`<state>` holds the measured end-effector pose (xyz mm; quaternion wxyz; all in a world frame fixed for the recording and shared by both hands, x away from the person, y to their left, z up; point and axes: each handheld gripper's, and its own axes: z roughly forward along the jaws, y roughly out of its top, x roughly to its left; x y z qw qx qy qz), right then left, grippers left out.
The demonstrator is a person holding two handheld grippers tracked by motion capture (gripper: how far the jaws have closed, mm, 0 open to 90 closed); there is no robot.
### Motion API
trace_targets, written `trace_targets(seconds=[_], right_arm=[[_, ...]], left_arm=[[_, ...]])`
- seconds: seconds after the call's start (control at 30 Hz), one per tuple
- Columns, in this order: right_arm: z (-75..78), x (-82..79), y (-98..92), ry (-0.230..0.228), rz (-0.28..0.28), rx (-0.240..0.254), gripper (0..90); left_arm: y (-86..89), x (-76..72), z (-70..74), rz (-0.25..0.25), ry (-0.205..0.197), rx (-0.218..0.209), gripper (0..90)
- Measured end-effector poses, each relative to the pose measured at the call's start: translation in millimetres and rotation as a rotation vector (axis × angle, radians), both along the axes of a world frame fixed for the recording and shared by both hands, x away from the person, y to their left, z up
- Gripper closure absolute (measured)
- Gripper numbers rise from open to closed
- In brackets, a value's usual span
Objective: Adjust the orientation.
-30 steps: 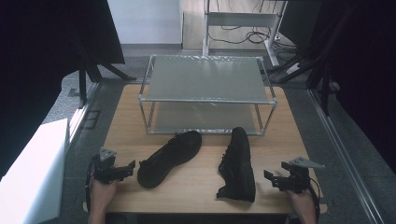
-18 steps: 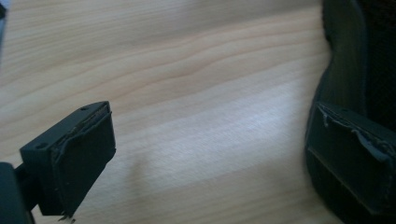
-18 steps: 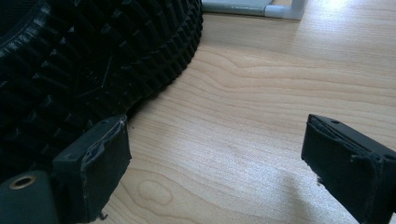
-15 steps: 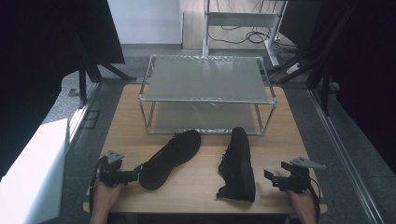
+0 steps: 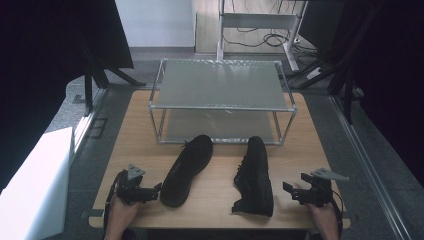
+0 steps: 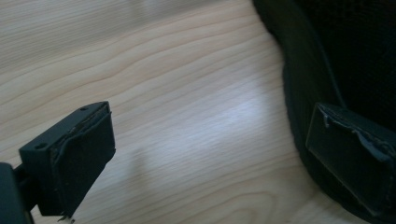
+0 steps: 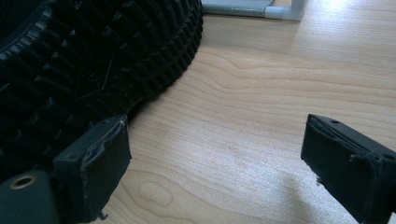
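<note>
Resting on the light wooden table, two black lace-up shoes sit in front of a two-tier metal-framed shelf rack with frosted panels. Left black shoe lies upright, angled, toe toward the far right, heel near the left gripper. Right black shoe lies tipped on its side, treaded sole facing right, toe toward the rack. Left gripper low at the near-left edge of the table, jaws wide apart, nothing between them; in the left gripper view one pad sits right at the left shoe's heel wall, can't tell if touching, the other pad over bare wood. Right gripper at the near-right edge, just beside the right shoe, jaws also spread wide and empty; the right gripper view shows one pad close against the ribbed sole, the other over bare table, rack foot at the far edge. Person's hands grip both tools from the near side.
</note>
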<state>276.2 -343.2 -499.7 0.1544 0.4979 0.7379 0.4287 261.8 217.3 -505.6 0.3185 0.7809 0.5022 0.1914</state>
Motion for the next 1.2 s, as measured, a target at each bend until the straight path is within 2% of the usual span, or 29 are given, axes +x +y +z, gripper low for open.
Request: trace_targets(seconds=[0.1,0.5,0.77,0.97,1.1,1.2], right_arm=[[0.0,0.1,0.0,0.000,-0.001,0.000,8.3],[-0.2,0.5,0.5,0.000,0.000,-0.003,8.3],[-0.2,0.7,0.6,-0.002,0.000,-0.003,8.4],[-0.2,0.8,0.7,-0.003,0.001,-0.005,8.4],[-0.2,0.7,0.4,-0.003,0.000,-0.004,8.4],[-0.2,0.7,0.2,-0.004,-0.001,-0.003,8.4]], left_arm=[[-8.5,-0.1,0.0,-0.028,0.008,-0.012,0.5],[-32.4,0.1,-0.7,-0.086,0.018,-0.032,0.2],[-56.1,1.1,-0.7,-0.139,0.015,-0.045,0.0],[-65.1,2.3,-1.1,-0.146,0.014,-0.060,0.0],[-63.5,3.2,-0.1,-0.134,0.007,-0.035,0.0],[-57.6,3.4,1.4,-0.103,-0.008,-0.024,0.0]])
